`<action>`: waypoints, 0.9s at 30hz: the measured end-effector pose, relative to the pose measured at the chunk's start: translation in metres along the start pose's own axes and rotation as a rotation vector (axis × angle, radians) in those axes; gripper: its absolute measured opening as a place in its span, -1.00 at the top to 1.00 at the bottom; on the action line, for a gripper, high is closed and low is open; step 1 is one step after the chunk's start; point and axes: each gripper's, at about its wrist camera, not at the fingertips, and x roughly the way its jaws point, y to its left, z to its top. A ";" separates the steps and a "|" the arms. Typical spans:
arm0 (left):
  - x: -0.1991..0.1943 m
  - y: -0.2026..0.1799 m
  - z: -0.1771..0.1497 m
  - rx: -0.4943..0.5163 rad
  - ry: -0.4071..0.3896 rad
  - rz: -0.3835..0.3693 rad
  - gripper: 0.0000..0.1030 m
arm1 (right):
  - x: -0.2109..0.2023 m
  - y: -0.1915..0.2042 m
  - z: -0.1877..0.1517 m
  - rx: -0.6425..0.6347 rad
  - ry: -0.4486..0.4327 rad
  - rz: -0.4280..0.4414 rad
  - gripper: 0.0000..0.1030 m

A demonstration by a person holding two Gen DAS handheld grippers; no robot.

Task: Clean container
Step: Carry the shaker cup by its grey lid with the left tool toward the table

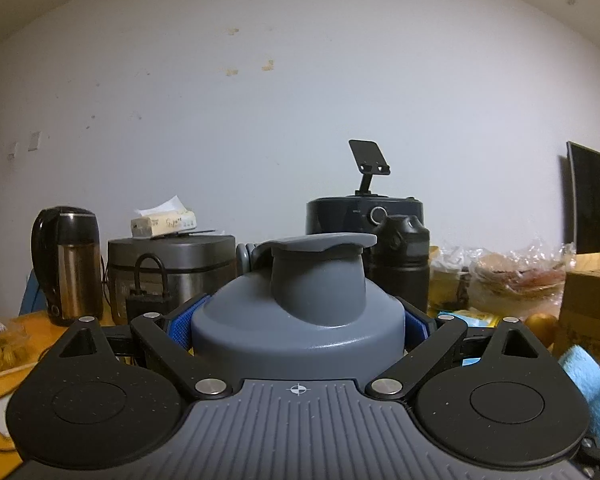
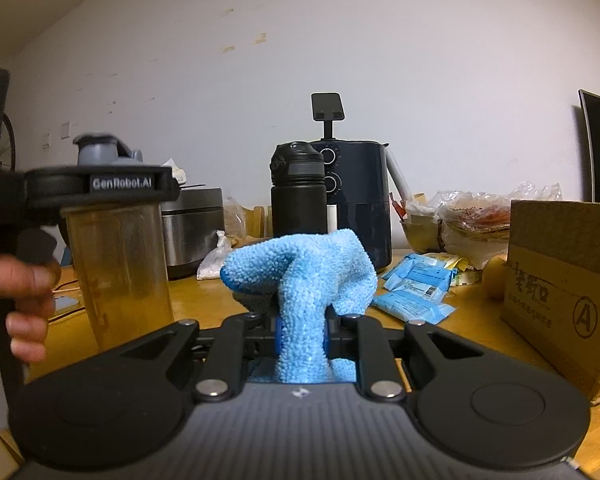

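The left gripper [image 1: 298,324] is clamped on the container [image 1: 298,320], its blue pads pressed against both sides of the grey lid's shoulder, and from the right wrist view you can see the container [image 2: 120,264] hanging upright off to the left, apparently just clear of the table [image 2: 476,320], a person's hand [image 2: 26,304] wrapped round the left gripper's handle. Clear, amber-tinted walls and a grey flip-top cap: looks like rigid, smooth plastic, probably light if it's empty, and likely slick on the body, so that ribbed lid shoulder seems the sound place to hold while the walls get wiped. The right gripper [image 2: 302,336] is pinched nearly shut on a blue cloth [image 2: 304,276], fluffy microfibre, soft and floppy, bunched above the jaws; it will fold and drag rather than push, so a firm pinch low down is wise. Cloth and container are near but not touching. Readable writing: "GenRobot.AI" on the left gripper's side, and a circled "A" on the cardboard box [image 2: 560,288] at right, beside printing too small to read.
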 end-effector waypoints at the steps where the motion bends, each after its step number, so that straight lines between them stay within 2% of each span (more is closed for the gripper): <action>1: 0.001 0.001 0.002 0.004 -0.003 0.003 -0.84 | 0.000 0.000 0.000 0.000 -0.001 0.000 0.73; 8: 0.007 0.009 0.013 -0.003 -0.008 0.001 -0.84 | 0.000 0.002 0.000 -0.006 0.002 0.001 0.72; 27: 0.041 0.011 0.011 0.004 -0.025 -0.020 -0.84 | 0.003 0.007 -0.002 -0.005 0.013 0.009 0.73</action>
